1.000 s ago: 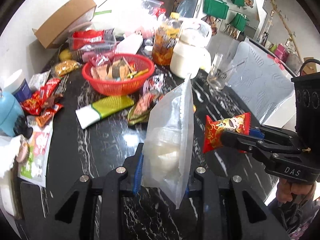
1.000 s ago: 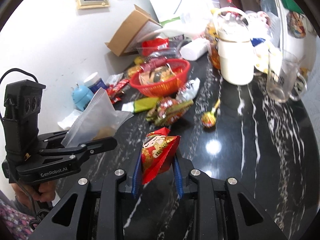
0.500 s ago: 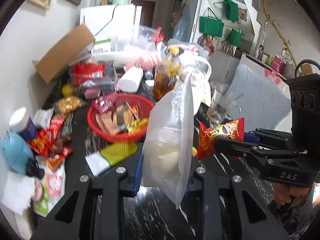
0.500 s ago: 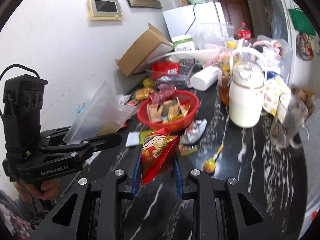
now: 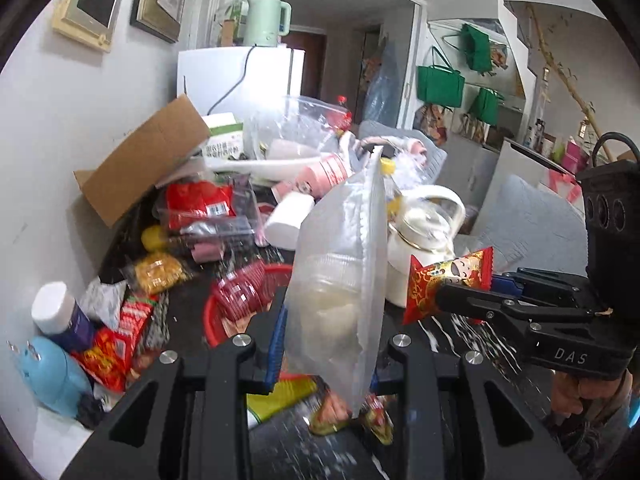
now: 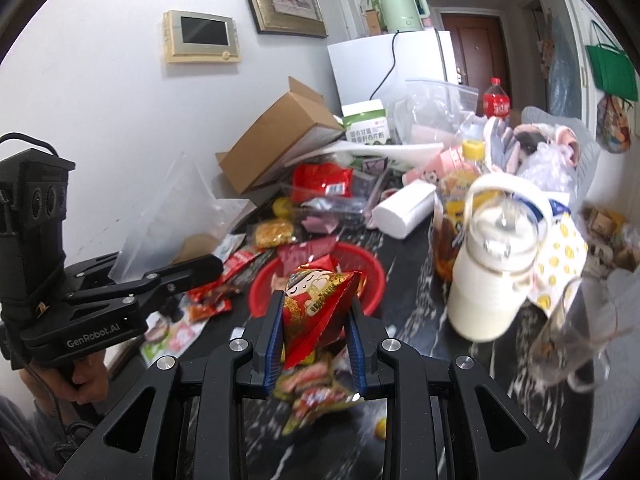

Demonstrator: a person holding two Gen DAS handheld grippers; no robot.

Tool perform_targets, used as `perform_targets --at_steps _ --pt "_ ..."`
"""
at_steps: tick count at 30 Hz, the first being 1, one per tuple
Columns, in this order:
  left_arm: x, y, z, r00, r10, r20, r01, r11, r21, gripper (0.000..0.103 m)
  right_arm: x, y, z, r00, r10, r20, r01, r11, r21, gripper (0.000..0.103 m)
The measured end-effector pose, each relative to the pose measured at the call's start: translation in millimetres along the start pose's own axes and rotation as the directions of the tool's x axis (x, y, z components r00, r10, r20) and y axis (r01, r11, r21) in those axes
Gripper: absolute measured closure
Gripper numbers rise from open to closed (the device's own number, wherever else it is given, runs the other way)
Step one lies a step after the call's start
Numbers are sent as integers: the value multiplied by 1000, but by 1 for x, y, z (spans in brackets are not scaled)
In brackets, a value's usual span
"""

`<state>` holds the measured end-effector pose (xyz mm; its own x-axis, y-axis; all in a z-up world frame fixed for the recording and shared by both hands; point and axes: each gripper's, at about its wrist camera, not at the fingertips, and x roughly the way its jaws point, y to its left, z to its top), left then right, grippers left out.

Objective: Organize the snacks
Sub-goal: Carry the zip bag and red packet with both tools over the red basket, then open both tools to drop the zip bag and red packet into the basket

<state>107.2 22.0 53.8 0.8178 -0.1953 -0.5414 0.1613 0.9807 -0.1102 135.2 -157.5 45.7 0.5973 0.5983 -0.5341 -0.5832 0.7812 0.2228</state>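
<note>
Two hand-held grippers hang side by side above a black marble-patterned table point(image 6: 420, 292), each closed on one packet. The left gripper point(image 5: 326, 344) is clamped on one clear zip bag point(image 5: 340, 280) that stands upright between its blue pads, with something pale inside it. The right gripper point(image 6: 316, 324) is pinched tight on one red snack packet point(image 6: 316, 300) printed with a cartoon face; the gold writing on the packet is too blurred to read. From the other side each tool shows its lettering: "DAS" on the right one, "GenRobot.AI" on the left.

Just beyond the two held packets sits one red basket point(image 6: 368, 280) with several wrappers in it, too jumbled to count. To its right stands one white jug point(image 6: 492, 280), and nearer on the right one clear glass mug point(image 6: 576, 340), both smeared by motion. Farther back I count one open cardboard box point(image 6: 276, 136), one white and green carton point(image 6: 366, 126) with Chinese print I cannot make out, one red-capped cola bottle point(image 6: 496, 100) and one pale green kettle point(image 6: 398, 6) on a white fridge point(image 6: 392, 72). Three green bags point(image 5: 440, 84) hang on the far right wall. At the near left edge stand one blue round object point(image 5: 52, 376) and one white-capped tub point(image 5: 60, 316)
</note>
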Motion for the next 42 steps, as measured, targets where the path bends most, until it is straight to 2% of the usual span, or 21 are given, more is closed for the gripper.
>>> perform_targets --at_steps 8,15,25,34,39,41,42 --pt "27 15 22 999 47 17 -47 998 -42 73 29 -11 32 999 -29 29 30 999 -24 75" --pt "60 26 23 998 62 -25 -63 996 -61 73 60 -23 46 999 -30 24 30 1000 6 75" --pt "108 41 5 986 64 -152 -77 994 -79 73 111 -36 42 996 -42 -78 44 999 26 75" --pt "130 48 -10 967 54 -248 -77 994 -83 72 141 -34 28 982 -61 -176 58 998 -23 75" --pt "137 53 -14 950 86 -301 -115 990 -83 72 148 -30 23 974 -75 -213 68 997 -40 69" --pt "140 56 -15 944 89 -319 -125 988 -94 69 147 -30 23 973 -84 -214 77 996 -43 50" --pt "141 58 -16 940 90 -329 -130 986 -100 62 146 -29 23 974 -92 -209 84 995 -45 49"
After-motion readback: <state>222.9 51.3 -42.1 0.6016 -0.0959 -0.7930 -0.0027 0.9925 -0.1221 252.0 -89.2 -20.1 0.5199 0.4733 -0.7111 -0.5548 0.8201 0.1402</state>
